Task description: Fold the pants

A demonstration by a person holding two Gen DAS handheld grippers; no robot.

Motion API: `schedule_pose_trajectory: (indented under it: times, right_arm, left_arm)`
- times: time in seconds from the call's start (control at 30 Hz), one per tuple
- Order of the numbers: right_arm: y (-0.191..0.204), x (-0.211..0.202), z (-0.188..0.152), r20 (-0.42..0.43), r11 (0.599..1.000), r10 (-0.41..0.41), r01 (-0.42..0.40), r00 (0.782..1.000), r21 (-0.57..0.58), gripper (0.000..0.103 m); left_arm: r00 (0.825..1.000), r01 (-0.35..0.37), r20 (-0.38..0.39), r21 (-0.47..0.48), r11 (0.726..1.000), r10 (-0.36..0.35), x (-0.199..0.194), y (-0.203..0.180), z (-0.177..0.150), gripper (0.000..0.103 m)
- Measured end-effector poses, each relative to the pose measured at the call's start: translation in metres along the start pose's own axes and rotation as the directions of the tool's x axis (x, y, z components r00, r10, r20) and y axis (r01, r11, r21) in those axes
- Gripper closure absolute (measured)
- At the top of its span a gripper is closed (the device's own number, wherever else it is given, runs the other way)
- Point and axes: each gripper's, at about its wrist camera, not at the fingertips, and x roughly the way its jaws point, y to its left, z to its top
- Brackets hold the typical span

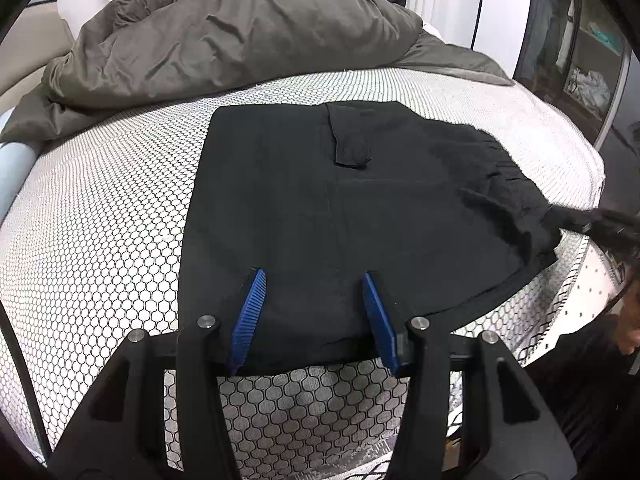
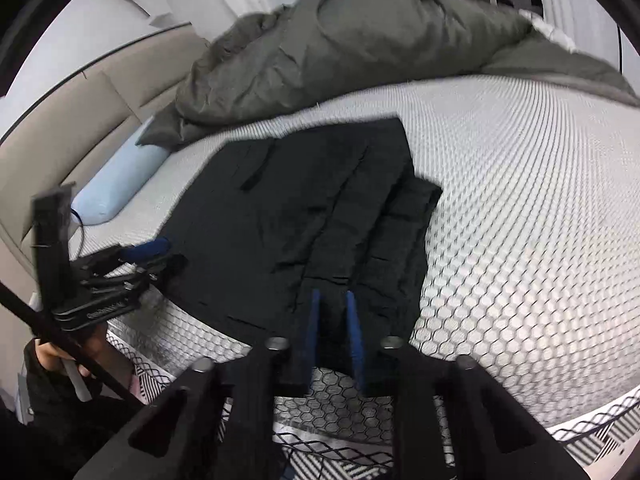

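Note:
Black pants lie folded flat on the white honeycomb-patterned mattress, waistband to the right. My left gripper is open, its blue fingers over the near edge of the pants. In the right wrist view the pants lie ahead. My right gripper has its blue fingers closed on a gathered fold at the waistband end. The left gripper also shows in the right wrist view, at the left edge of the pants. The right gripper shows blurred in the left wrist view, at the waistband.
A crumpled olive-grey duvet is heaped at the back of the bed. A light blue bolster lies by the beige headboard. A dark wardrobe stands at the right. The bed's near edge is just below the grippers.

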Motion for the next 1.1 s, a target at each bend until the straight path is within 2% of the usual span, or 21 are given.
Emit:
schedule_pose_trajectory:
  times: [0.1,0.13,0.23,0.33,0.4,0.47,0.53,0.57,0.63,0.67,0.73,0.77,0.87,0.9,0.97,1.03,1.1]
  right_arm:
    - [0.012,-0.029,0.009,0.046,0.999,-0.002,0.004,0.999,-0.043,0.1]
    - [0.015,-0.037,0.01,0.056,0.998,-0.013,0.016,0.998,-0.057,0.103]
    - [0.009,-0.036,0.004,0.032,0.997,-0.043,0.044,0.999,-0.055,0.103]
    - [-0.008,-0.014,-0.005,-0.026,0.998,-0.057,0.057,0.998,-0.009,0.103]
    - [-0.017,-0.011,-0.002,-0.006,0.999,-0.025,0.025,1.0,0.025,0.103]
    - [-0.019,-0.017,0.007,0.04,0.999,-0.008,0.007,0.999,0.033,0.092]
    - [-0.016,-0.017,0.017,0.048,1.0,0.014,-0.015,0.999,0.02,0.088]
    - [-0.013,-0.012,0.02,0.029,1.0,0.024,-0.024,0.999,0.003,0.079]
    - [-0.008,0.002,0.018,-0.021,1.0,0.019,-0.019,1.0,-0.015,0.07]
    - [-0.006,0.013,0.013,-0.065,0.999,0.024,-0.025,0.998,-0.027,0.07]
    - [-0.007,0.025,0.003,-0.1,1.0,-0.002,-0.002,0.995,-0.032,0.07]
    - [-0.008,0.028,0.001,-0.105,1.0,-0.002,-0.001,0.994,-0.023,0.074]
    - [-0.003,0.015,0.005,-0.061,0.999,0.002,-0.005,0.998,-0.038,0.095]
    - [0.002,0.001,0.009,-0.03,0.998,0.032,-0.034,0.999,-0.053,0.096]
    - [0.007,-0.016,0.009,-0.005,0.995,0.041,-0.042,0.999,-0.086,0.096]
    - [0.003,-0.018,0.004,-0.017,0.995,0.047,-0.048,0.999,-0.083,0.096]
    - [-0.005,-0.003,-0.002,-0.049,0.998,0.007,-0.01,0.999,-0.065,0.096]
  left_arm:
    - [0.999,0.023,0.029,-0.034,0.999,-0.022,-0.01,0.011,0.002,0.055]
    - [0.998,0.036,0.048,-0.052,0.998,-0.034,-0.016,0.016,0.003,0.055]
    - [0.996,0.053,0.072,-0.091,0.994,-0.047,-0.023,0.028,0.004,0.055]
    - [0.999,0.025,0.033,-0.079,0.997,-0.022,-0.013,0.027,0.002,0.055]
    - [1.0,-0.02,-0.01,-0.038,0.999,0.02,-0.002,0.021,-0.003,0.055]
    - [0.999,-0.051,-0.013,-0.004,0.999,0.051,0.001,0.015,-0.003,0.055]
    - [0.999,-0.04,-0.014,0.0,0.999,0.04,0.001,0.013,-0.002,0.055]
    - [0.999,-0.034,-0.017,0.002,0.999,0.034,0.002,0.012,-0.002,0.054]
    - [0.999,-0.043,-0.02,0.013,0.999,0.044,0.004,0.01,-0.002,0.054]
    - [0.999,-0.045,-0.021,0.017,0.999,0.045,0.005,0.01,-0.002,0.054]
    - [0.999,-0.044,-0.022,0.019,0.999,0.045,0.006,0.009,-0.002,0.054]
    - [0.999,-0.044,-0.022,0.019,0.999,0.044,0.007,0.009,-0.001,0.054]
    - [0.999,-0.037,-0.022,0.011,0.999,0.037,0.009,0.011,0.001,0.054]
    - [0.999,-0.031,-0.017,0.002,1.0,0.031,0.007,0.012,0.002,0.054]
    - [1.0,-0.002,-0.006,-0.005,1.0,0.002,0.002,0.011,0.003,0.054]
    - [1.0,0.024,0.007,0.002,1.0,-0.024,-0.004,0.007,0.003,0.054]
    - [1.0,0.022,0.011,0.026,0.999,-0.023,-0.005,-0.001,0.003,0.054]
